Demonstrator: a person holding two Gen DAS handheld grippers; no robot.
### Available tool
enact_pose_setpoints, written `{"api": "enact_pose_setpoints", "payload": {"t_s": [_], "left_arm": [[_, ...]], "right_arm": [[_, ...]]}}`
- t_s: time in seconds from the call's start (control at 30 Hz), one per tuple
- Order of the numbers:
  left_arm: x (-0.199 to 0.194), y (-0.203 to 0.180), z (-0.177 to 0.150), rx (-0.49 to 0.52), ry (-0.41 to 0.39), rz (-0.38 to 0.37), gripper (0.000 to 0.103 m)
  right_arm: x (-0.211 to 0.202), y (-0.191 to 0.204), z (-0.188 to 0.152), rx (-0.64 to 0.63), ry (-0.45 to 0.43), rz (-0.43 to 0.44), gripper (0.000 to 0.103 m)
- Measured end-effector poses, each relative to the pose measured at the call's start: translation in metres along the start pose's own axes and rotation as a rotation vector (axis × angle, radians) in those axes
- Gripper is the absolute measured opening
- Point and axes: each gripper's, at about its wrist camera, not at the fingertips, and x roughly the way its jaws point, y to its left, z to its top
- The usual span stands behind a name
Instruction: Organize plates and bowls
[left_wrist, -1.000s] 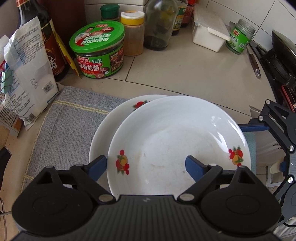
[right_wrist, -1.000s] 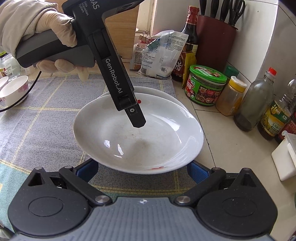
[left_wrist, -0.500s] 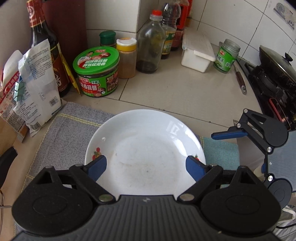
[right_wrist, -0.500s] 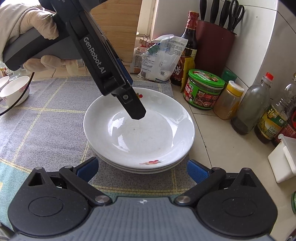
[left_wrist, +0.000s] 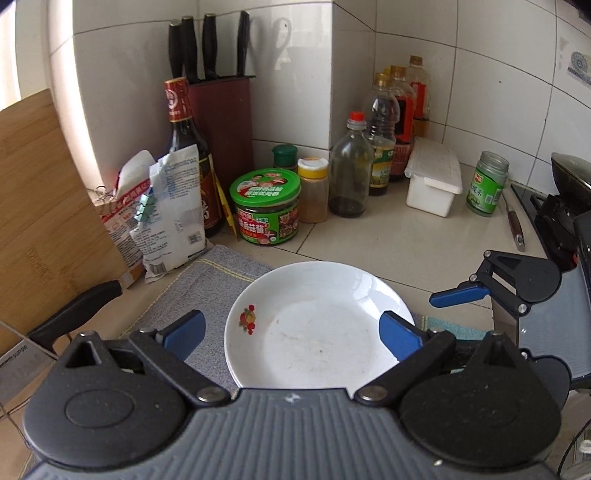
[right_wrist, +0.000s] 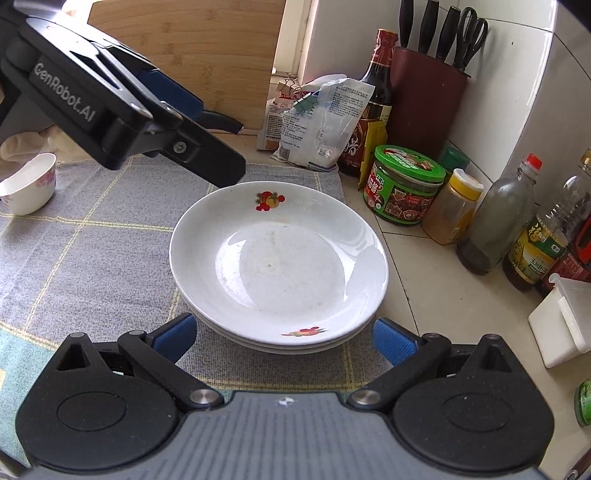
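Note:
A stack of white plates (right_wrist: 277, 266) with small fruit prints lies on the grey cloth (right_wrist: 92, 243); the top plate (left_wrist: 317, 332) sits flat and level. My left gripper (left_wrist: 291, 336) hangs above the stack's far-left rim, its jaws opening with nothing between them; the right wrist view shows the left gripper (right_wrist: 232, 151) clear of the plates. My right gripper (right_wrist: 284, 336) stands open at the stack's near edge, one finger on either side of the rim. A small white bowl (right_wrist: 27, 184) with pink flowers rests on the cloth at far left.
Behind the plates stand a green-lidded jar (left_wrist: 266, 210), a spice jar (left_wrist: 313, 190), sauce and oil bottles (left_wrist: 351, 166), a knife block (left_wrist: 221, 122) and paper bags (left_wrist: 166, 206). A white box (left_wrist: 434, 182) and a stove (left_wrist: 569, 206) lie right; a cutting board (left_wrist: 37, 206) leans left.
The top plate, tilted over the stack a second ago, now lies flat on it. My left gripper has let go, spread wider and lifted back. The right gripper has stayed put.

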Motion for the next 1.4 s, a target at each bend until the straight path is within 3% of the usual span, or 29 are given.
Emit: {"api": "enact_pose_setpoints", "payload": {"t_s": [0.2, 0.4, 0.63, 1.07, 1.4], "left_arm": [[-0.033, -0.013, -0.021, -0.075, -0.079, 0.151, 0.102], [-0.06, -0.02, -0.052, -0.132, -0.097, 0.306, 0.102], [-0.093, -0.018, -0.104, -0.251, -0.086, 0.344, 0.102], [-0.178, 0.015, -0.177, -0.28, -0.086, 0.38, 0.102], [-0.249, 0.049, -0.252, -0.364, -0.062, 0.484, 0.102]], "right_arm": [[-0.001, 0.002, 0.004, 0.005, -0.008, -0.005, 0.103], [-0.001, 0.009, 0.005, 0.0, -0.012, 0.007, 0.103], [-0.002, 0.043, 0.007, -0.046, -0.007, 0.048, 0.103], [-0.011, 0.143, 0.021, -0.045, -0.001, 0.087, 0.103], [-0.021, 0.238, 0.039, -0.138, 0.008, 0.16, 0.103]]}}
